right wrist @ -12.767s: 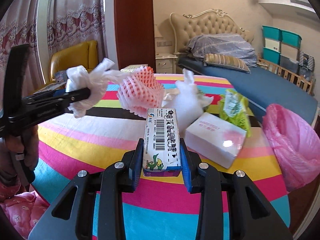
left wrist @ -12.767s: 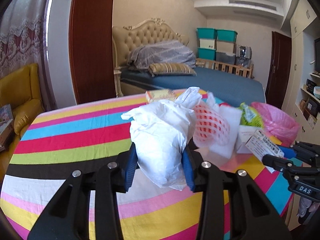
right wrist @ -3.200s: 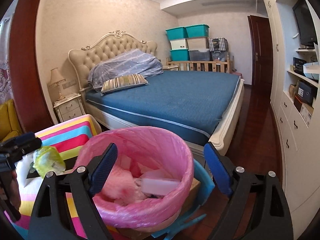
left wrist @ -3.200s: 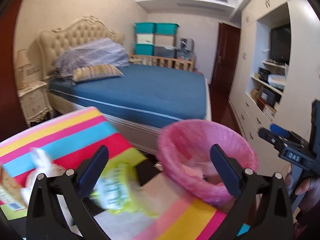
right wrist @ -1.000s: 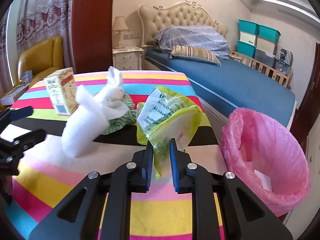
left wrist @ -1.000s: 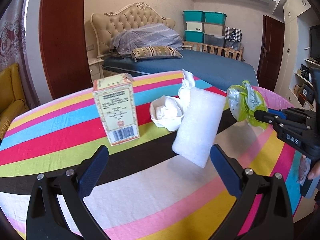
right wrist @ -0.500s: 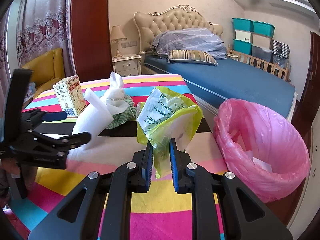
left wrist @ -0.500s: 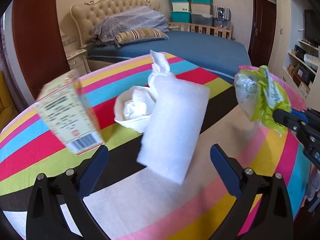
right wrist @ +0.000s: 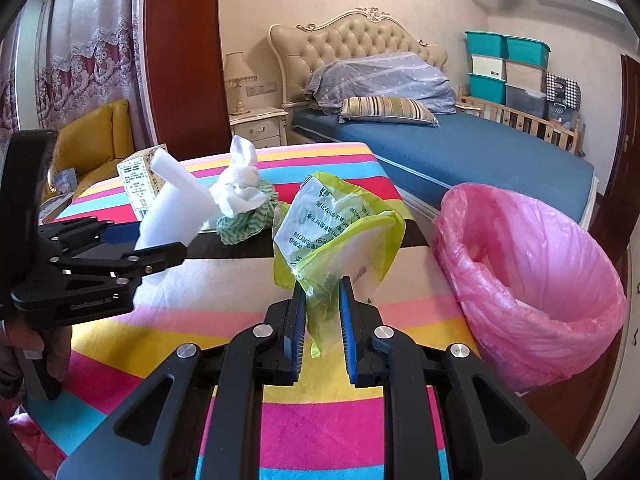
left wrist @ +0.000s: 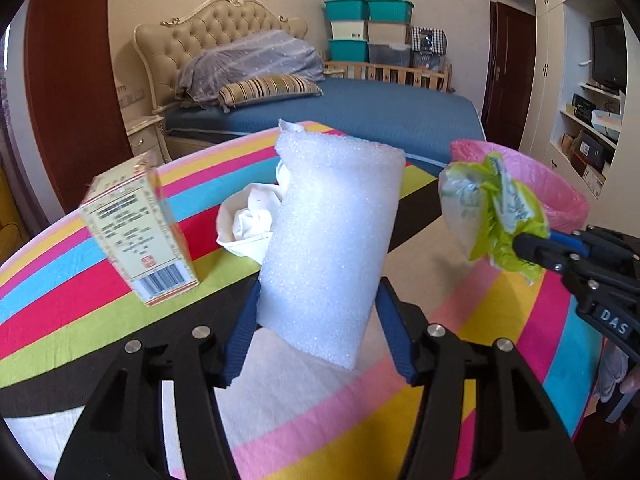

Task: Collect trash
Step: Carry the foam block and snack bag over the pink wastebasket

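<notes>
The left tongs (left wrist: 316, 320) are closing on the foam (left wrist: 332, 248), which stands between their pads over the bench (left wrist: 500, 344). The right tongs (right wrist: 323, 316) are clamped on the wrapper (right wrist: 332, 232), near the bin (right wrist: 532, 280). The soft foam could be squashed or slipped if gripped only at its lower end. A second earlier, the left tongs were wide apart and empty.
</notes>
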A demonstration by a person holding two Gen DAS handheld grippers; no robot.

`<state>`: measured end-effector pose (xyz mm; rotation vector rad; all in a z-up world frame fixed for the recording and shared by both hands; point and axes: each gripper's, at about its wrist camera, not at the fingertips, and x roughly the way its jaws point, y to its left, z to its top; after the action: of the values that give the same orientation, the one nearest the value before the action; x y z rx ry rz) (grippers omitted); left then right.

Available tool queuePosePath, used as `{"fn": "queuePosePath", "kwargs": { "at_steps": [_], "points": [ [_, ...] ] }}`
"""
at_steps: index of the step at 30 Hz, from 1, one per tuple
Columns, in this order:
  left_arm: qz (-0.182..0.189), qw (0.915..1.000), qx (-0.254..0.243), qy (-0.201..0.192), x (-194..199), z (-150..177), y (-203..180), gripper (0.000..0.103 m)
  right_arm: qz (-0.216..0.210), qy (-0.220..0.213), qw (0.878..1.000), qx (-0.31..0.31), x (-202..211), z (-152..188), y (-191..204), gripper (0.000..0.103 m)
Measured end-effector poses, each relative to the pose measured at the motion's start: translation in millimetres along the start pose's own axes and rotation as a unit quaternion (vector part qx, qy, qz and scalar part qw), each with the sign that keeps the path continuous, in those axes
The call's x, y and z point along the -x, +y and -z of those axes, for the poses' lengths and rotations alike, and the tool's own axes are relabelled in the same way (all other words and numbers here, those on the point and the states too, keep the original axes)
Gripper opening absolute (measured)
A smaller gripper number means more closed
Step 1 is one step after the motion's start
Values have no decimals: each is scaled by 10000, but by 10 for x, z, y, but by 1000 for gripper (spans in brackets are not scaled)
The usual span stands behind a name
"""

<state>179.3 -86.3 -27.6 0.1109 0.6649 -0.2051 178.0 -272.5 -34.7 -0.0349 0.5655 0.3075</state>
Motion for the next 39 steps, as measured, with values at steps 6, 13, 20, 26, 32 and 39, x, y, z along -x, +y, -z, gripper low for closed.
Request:
{"fn": "queuePosePath", "kwargs": {
  "at_steps": [6, 13, 20, 26, 32, 39],
  "points": [
    [7, 9996, 103, -265, 180, 36, -37, 56, -43, -72, 10000, 5, 92, 17, 44, 17],
    [65, 9985, 96, -528, 271, -53, -145, 57, 32, -245, 9997, 82, 244, 26, 45, 17],
    [110, 9973, -7, -726, 346, -67, -293, 57, 144, -392, 9991, 88, 396, 57, -30, 17],
    [148, 9967, -115, -791, 369, -65, -390, 57, 235, -516, 9984, 55, 527, 67, -114, 17],
    [202, 9959, -186, -863, 390, -78, -494, 57, 258, -602, 9978, -30, 650, 83, -213, 17],
    [329, 9950, -324, -884, 393, -85, -659, 57, 405, -701, 9965, -193, 796, 125, -372, 17]
  ]
}}
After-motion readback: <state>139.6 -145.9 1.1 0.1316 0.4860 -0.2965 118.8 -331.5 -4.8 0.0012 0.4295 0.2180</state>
